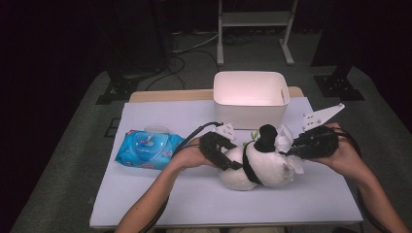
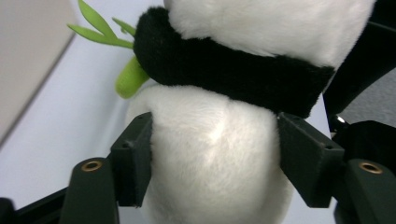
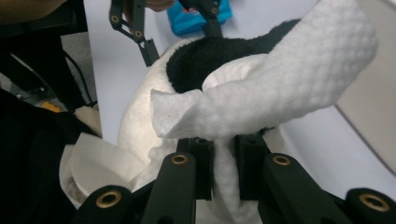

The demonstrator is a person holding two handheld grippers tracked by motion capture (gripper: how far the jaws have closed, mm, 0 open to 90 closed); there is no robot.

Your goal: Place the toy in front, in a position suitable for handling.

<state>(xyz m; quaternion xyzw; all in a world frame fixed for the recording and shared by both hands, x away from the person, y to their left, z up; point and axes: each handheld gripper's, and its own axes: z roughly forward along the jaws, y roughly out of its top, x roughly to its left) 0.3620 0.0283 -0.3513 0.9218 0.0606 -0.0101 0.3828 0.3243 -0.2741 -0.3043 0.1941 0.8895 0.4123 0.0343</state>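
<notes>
Left gripper (image 2: 212,163) clasped panda (image 2: 210,177) by white body, pads pressed into plush both sides. Right gripper (image 3: 224,170) pinched wipe (image 3: 280,88) tight, wipe draped against panda's black part. Panda (image 1: 255,165) lay on white mat (image 1: 160,194), between both hands. Beyond: wipes pack (image 1: 145,149) at left, bin (image 1: 250,97) behind. Step judged: wiping panda while steadied. Next likely needs firm hold left, wipe rubbed across fur.

Gripper (image 2: 212,158) pads squeezing plush panda (image 2: 210,154) body.
</notes>
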